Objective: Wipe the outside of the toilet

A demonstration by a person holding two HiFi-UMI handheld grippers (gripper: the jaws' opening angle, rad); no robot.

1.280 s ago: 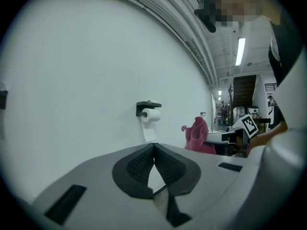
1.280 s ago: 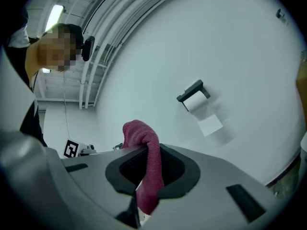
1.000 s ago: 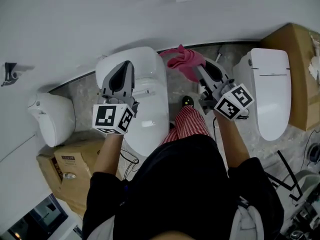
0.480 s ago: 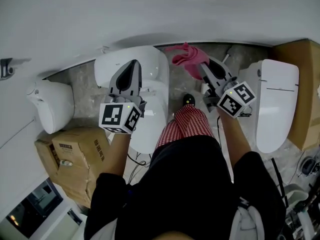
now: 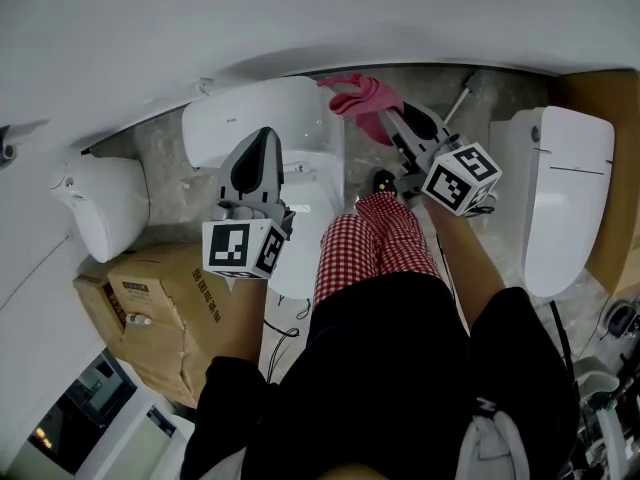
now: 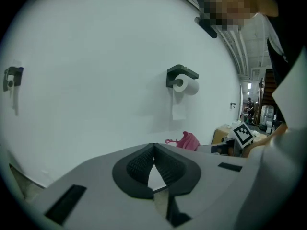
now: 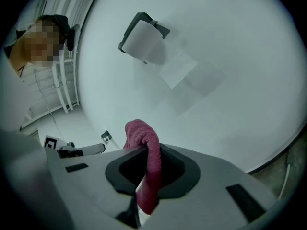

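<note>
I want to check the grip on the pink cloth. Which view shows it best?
The right gripper view: the pink cloth passes between the fingers of the right gripper, clamped, bulging above them. The head view shows only a bunch beyond that gripper, beside the toilet. The left gripper view shows a small pink shape far off.

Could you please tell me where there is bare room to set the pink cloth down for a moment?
The right toilet's closed lid is bare. So is the floor strip between the left fixture and the middle toilet. The gap right of the middle toilet is crowded: the person's leg, right gripper and pink cloth.
</note>
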